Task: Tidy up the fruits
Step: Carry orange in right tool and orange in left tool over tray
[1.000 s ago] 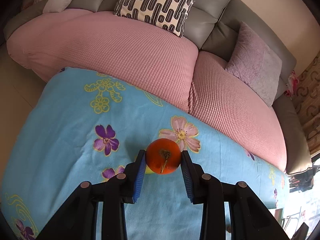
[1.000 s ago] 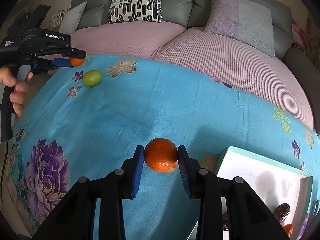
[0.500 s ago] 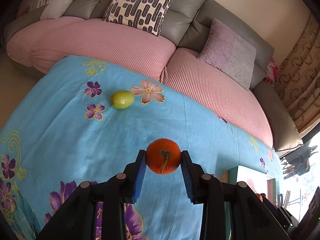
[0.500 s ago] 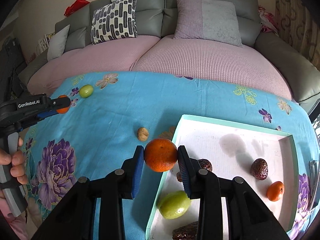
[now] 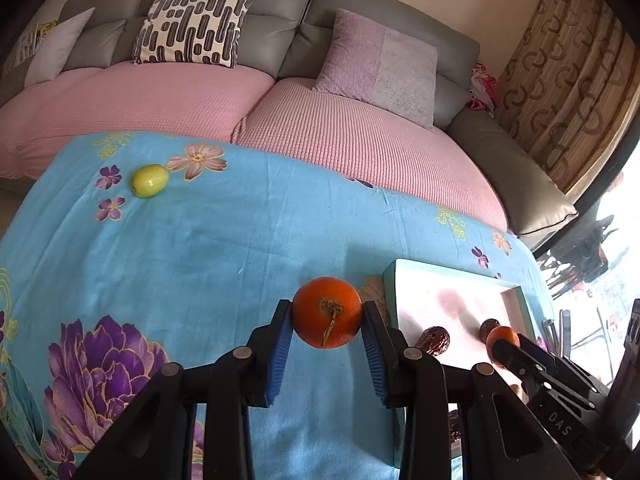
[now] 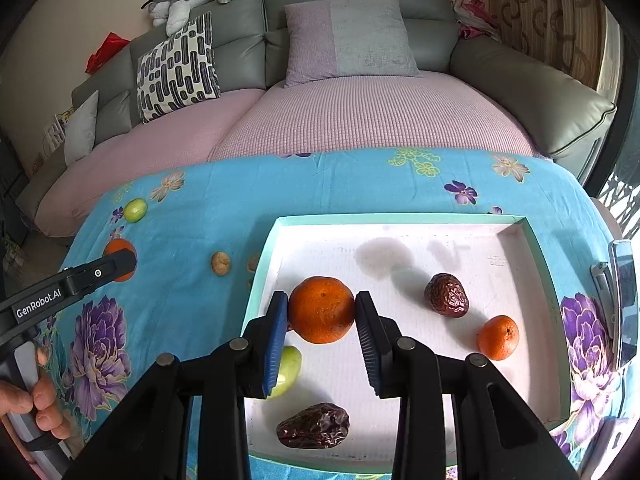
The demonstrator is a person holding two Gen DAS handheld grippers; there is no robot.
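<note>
At the bottom centre of the right wrist view the right gripper (image 6: 321,312) is clamped on an orange (image 6: 321,309), held above the near left part of the tray (image 6: 400,221). Just below it, half hidden by the left finger, a green fruit (image 6: 289,368) lies in the tray, and a date (image 6: 314,426) sits at the near edge. To the right lie a second date (image 6: 446,295) and a small orange (image 6: 498,337) — only this view shows the tray's full contents. Left of the tray, on the blue floral cloth (image 6: 192,240), rests a walnut (image 6: 220,263); further left the left gripper (image 6: 120,262) shows side-on with its fruit, a hand (image 6: 36,400) on the handle at lower left.

The left wrist view shows the left gripper (image 5: 327,316) clamped on another orange (image 5: 327,312), stem toward the camera, held over the cloth just left of the tray (image 5: 390,284). At lower right the right gripper (image 5: 502,344) shows side-on. Far off at upper left a second green fruit (image 5: 149,180) lies on the cloth — small in the right view (image 6: 135,209). Behind is the sofa (image 5: 280,40).
</note>
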